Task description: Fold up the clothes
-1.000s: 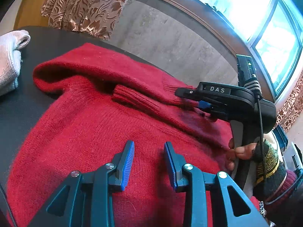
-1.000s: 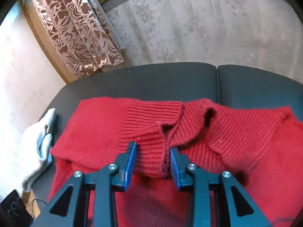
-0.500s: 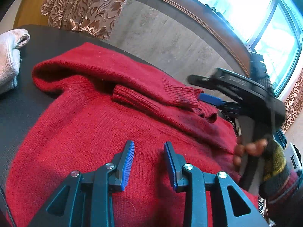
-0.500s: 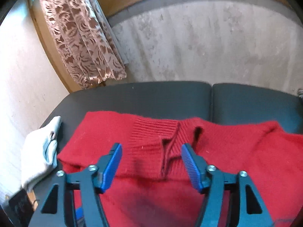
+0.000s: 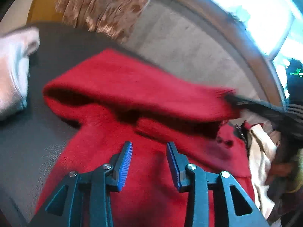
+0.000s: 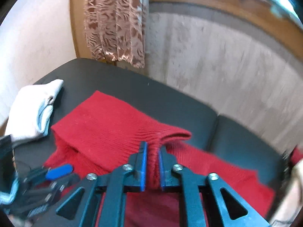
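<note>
the red sweater (image 6: 106, 130) lies spread on the dark worktop (image 6: 121, 87), a pale folded cloth (image 6: 32, 111) beside it. my right claw (image 6: 152, 167) pinches its ribbed cuff; my left claw (image 5: 149, 162) hovers above it, opening, nothing between.

the right tongs (image 6: 152, 162) are clamped on the ribbed cuff (image 6: 161, 134) of the red sweater (image 6: 106, 124), lifting it off the dark table (image 6: 170, 102). a white garment (image 6: 32, 109) lies at the table's left edge. the left tongs (image 6: 56, 172) show blurred at lower left.
</note>
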A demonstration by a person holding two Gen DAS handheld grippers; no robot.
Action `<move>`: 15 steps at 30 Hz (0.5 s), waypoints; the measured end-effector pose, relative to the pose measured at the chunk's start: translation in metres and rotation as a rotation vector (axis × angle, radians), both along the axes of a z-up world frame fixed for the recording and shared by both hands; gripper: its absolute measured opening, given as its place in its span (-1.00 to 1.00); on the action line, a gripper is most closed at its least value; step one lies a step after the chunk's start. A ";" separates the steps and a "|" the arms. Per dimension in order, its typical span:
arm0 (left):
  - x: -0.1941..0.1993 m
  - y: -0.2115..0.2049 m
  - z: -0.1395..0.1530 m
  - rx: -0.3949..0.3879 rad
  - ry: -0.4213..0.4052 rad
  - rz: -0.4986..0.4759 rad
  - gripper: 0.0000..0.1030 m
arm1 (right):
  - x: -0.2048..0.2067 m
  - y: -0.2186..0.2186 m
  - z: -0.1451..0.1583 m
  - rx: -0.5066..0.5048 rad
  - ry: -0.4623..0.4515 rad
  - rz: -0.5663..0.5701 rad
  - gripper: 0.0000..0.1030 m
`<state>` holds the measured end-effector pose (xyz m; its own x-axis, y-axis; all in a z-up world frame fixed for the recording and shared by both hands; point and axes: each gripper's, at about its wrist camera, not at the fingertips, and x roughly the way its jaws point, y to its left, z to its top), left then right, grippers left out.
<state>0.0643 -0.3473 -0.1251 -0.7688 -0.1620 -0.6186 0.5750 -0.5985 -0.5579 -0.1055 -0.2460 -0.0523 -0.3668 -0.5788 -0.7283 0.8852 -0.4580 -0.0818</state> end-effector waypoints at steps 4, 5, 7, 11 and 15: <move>0.008 -0.015 -0.010 0.075 0.066 0.042 -0.39 | -0.005 0.034 0.031 -0.024 0.049 -0.020 -0.86; 0.010 -0.016 -0.012 0.084 0.075 0.051 -0.40 | -0.007 0.044 0.035 -0.027 0.053 -0.035 -0.86; 0.010 -0.015 -0.011 0.086 0.076 0.052 -0.40 | -0.013 0.064 0.041 -0.033 0.060 -0.066 -0.86; 0.007 -0.014 -0.011 0.092 0.083 0.054 -0.38 | -0.029 0.102 0.034 -0.032 0.024 -0.146 -0.86; 0.021 -0.030 -0.003 0.186 0.158 0.068 -0.25 | -0.049 0.138 0.021 -0.038 -0.052 -0.223 -0.86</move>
<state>0.0852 -0.3776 -0.1284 -0.8497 -0.1111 -0.5154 0.5070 -0.4402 -0.7411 -0.1542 -0.1084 -0.0318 -0.4512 -0.5148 -0.7290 0.7641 -0.6449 -0.0175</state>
